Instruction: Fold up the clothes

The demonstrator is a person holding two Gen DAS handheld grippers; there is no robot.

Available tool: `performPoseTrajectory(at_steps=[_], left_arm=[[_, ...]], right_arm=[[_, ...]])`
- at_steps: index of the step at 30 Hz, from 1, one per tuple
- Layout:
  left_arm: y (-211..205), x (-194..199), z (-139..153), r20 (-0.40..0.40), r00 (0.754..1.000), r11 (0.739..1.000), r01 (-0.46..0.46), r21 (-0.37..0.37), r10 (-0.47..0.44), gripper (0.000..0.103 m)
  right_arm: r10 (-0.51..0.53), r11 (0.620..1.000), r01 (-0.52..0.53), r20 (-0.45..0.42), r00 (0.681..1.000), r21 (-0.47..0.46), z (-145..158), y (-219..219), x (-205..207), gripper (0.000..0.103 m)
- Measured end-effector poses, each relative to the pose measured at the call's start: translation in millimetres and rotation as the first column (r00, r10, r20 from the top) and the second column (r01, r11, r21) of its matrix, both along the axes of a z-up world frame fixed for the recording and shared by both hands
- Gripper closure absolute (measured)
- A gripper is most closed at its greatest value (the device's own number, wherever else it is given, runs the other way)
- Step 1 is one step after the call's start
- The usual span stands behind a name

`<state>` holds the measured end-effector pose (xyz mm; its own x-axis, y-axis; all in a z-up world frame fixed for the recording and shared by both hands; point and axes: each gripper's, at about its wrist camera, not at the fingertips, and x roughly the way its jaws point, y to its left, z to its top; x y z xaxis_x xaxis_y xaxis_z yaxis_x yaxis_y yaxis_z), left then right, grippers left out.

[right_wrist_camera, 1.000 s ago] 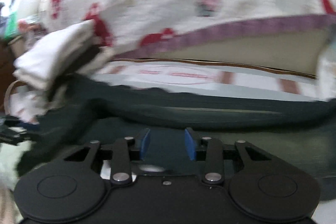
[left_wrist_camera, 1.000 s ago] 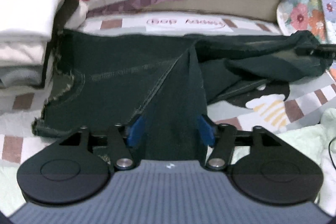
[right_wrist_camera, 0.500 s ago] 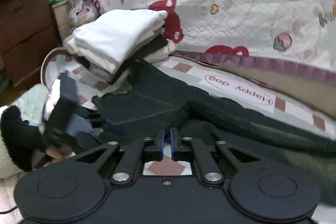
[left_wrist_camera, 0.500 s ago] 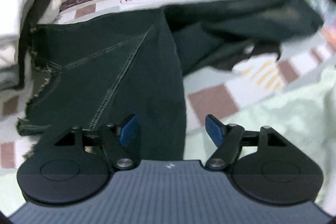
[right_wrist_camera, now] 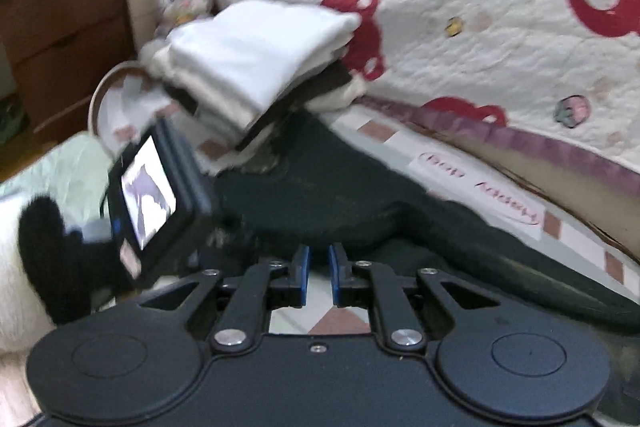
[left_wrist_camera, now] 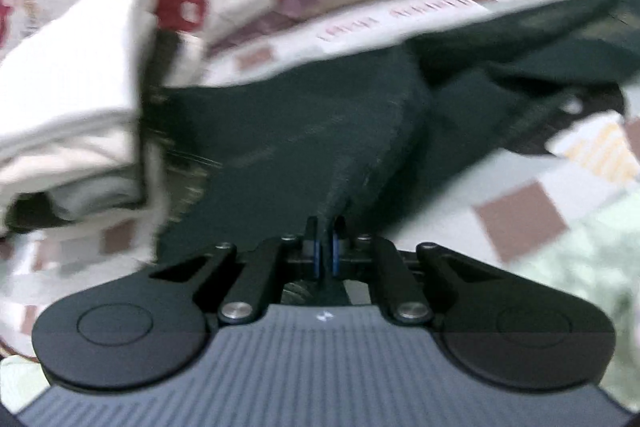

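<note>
Left gripper [left_wrist_camera: 325,239] just clamped down, pinching a fold of the dark garment [left_wrist_camera: 280,147] at frame center. Garment lies spread across the checked bedsheet [left_wrist_camera: 520,223], beside the folded stack [left_wrist_camera: 72,87] at left. Right gripper [right_wrist_camera: 319,267] jaws just parted slightly, nothing between them, hovering over the garment's edge.

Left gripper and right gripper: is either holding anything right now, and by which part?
Left gripper is pinching the dark garment at a raised fold on its near edge. Right gripper holds nothing.
</note>
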<state>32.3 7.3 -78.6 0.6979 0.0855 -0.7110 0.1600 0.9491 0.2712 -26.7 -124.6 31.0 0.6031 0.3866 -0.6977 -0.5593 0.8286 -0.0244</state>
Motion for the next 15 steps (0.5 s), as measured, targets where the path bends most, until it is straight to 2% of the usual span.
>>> performPoseTrajectory(at_steps=[3, 10, 13, 15], left_arm=[[16.5, 4.2, 9.1, 0.027, 0.998, 0.996, -0.057, -0.066, 0.059, 0.098], [21.1, 3.1, 17.3, 0.1, 0.99, 0.995, -0.091, -0.042, 0.095, 0.097], [18.0, 17.0, 23.0, 0.15, 0.987, 0.996, -0.066, 0.063, 0.055, 0.097], [14.5, 30.3, 28.0, 0.182, 0.983, 0.988, -0.049, 0.145, 0.022, 0.097]], right_arm=[[0.008, 1.0, -0.007, -0.042, 0.999, 0.018, -15.2, 9.3, 2.3, 0.086], [0.02, 0.999, -0.016, -0.124, 0.992, 0.028, -69.6, 30.6, 14.9, 0.086], [-0.03, 0.999, 0.036, -0.136, 0.99, 0.039, -72.9, 23.8, 33.9, 0.085], [-0.045, 0.998, 0.048, -0.094, 0.995, 0.038, -68.2, 12.6, 47.0, 0.074]])
